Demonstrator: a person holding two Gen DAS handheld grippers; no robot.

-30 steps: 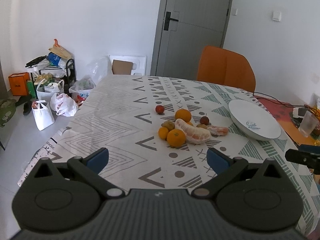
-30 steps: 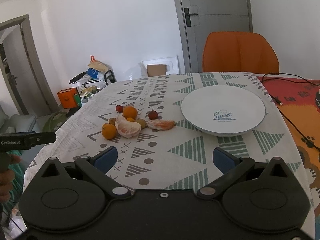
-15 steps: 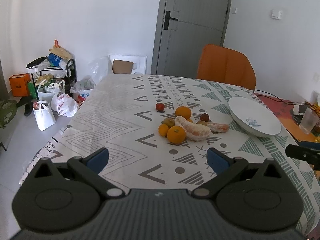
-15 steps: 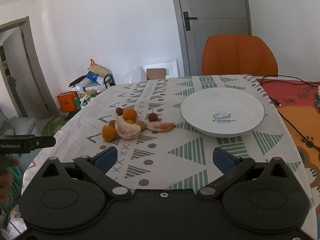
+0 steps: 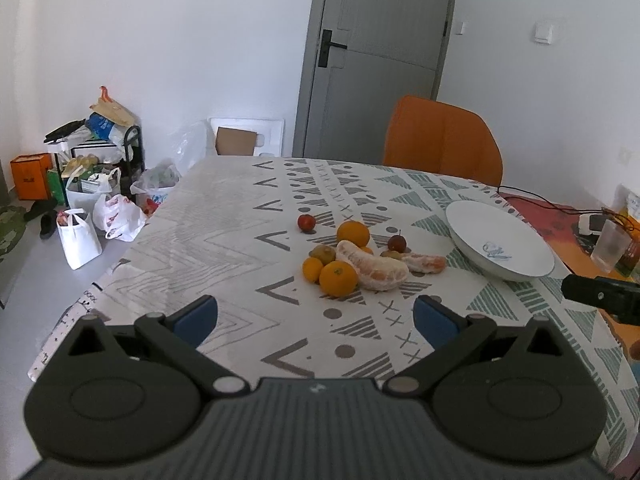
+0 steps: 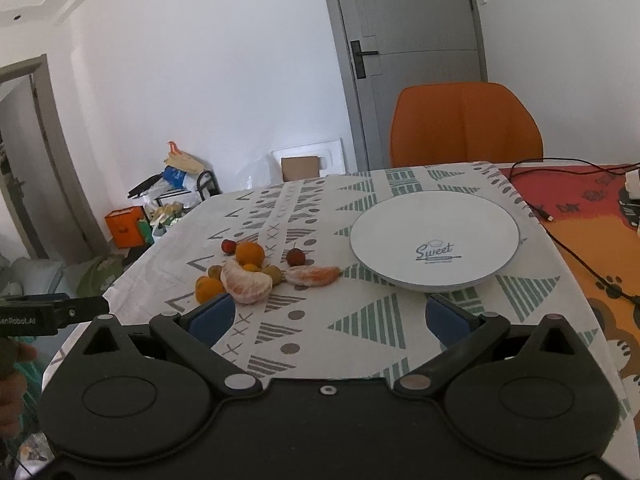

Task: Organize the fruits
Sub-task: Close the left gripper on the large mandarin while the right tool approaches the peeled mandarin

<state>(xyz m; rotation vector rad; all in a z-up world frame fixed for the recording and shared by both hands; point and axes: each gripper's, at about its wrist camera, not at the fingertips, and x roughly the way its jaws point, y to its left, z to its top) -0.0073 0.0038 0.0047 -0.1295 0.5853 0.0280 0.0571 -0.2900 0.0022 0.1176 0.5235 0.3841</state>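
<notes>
one patterned cloth-covered table point(image 5: 224, 248), one round glossy white plate point(image 6: 434, 240) lying empty. just left of it, the fruit cluster: two peeled segments point(image 5: 374, 266), three smooth oranges point(image 5: 338, 278), two small red fruits point(image 5: 306, 222). left gripper point(image 5: 316, 316) and right gripper point(image 6: 326, 316) both spread wide, holding nothing.

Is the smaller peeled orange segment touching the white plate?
Apart. The right wrist view shows patterned tablecloth between the smaller peeled segment and the white plate rim.
</notes>
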